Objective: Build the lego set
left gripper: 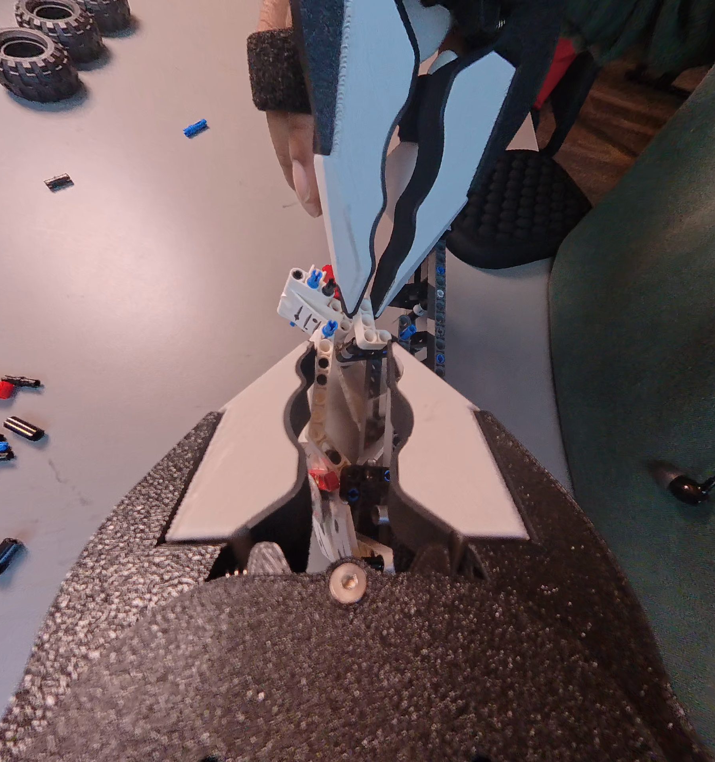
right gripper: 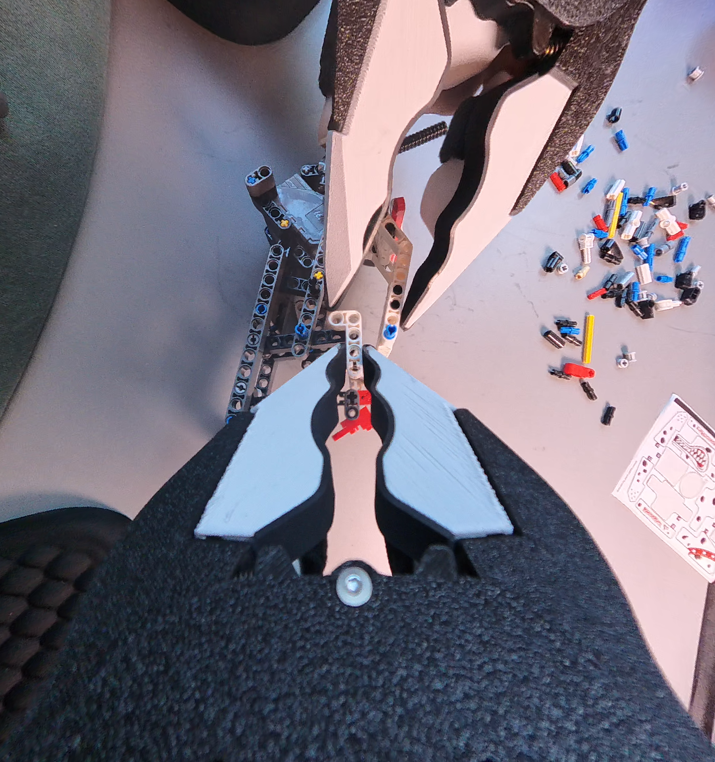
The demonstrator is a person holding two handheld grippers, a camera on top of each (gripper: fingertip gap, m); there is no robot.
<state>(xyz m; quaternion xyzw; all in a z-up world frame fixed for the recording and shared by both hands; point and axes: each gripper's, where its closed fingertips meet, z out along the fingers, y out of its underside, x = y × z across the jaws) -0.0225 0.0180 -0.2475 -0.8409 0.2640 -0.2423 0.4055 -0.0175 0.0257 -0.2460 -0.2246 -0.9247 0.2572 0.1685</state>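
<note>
The partly built Lego model (right gripper: 273,288) is a grey and black beam frame with white beams and red and blue pins; in the left wrist view (left gripper: 440,313) it lies between and beyond my fingers. My left gripper (left gripper: 349,350) is shut on the model's white and black part (left gripper: 347,412). In the right wrist view it (right gripper: 372,313) comes down from above, around a tan-white beam. My right gripper (right gripper: 352,350) is shut on a white L-shaped beam (right gripper: 352,330) held against the model. In the left wrist view it (left gripper: 362,315) meets my left fingertips from above.
Black tyres (left gripper: 30,62) lie at the far left. Loose pins and connectors (left gripper: 1,445) and a blue pin (left gripper: 195,128) lie on the grey table. A pile of small parts (right gripper: 636,247), a yellow axle (right gripper: 588,338) and a sticker sheet (right gripper: 685,495) lie to the right. A green chair (left gripper: 656,371) stands beside the table. The grippers are tip to tip, or close to it. Both grippers' tips are roughly 25 cm from the blue pin (left gripper: 195,128).
</note>
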